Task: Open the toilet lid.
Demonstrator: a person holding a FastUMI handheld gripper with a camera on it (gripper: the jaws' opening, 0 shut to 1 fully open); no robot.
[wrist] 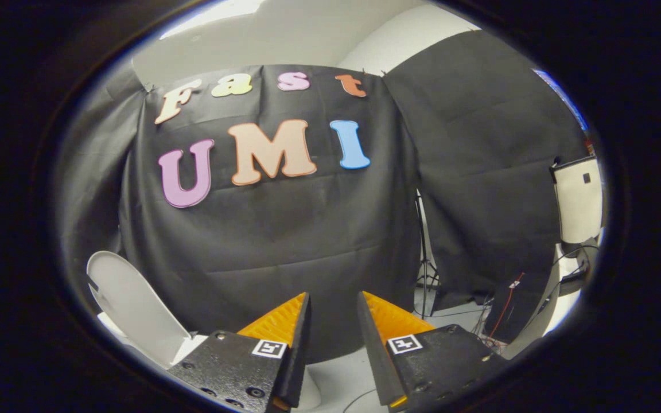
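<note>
our gripper (333,307) hangs released, its two ridged wedge-shaped fingers parted around nothing and aimed at the black cloth wall (267,246), while the toilet lid (135,304), a smooth, glossy white oval, already stands raised off to the left of the fingers. we judge the risk now is the lid tipping back down if it is not leaning past upright, or our fingers snagging the soft creased cloth just ahead.

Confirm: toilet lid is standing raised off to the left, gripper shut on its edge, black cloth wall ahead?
Not quite. The gripper view shows the gripper open with nothing between its fingers, apart from the toilet lid. The rest holds: the lid stands raised to the left, and the black cloth wall is ahead.
</note>
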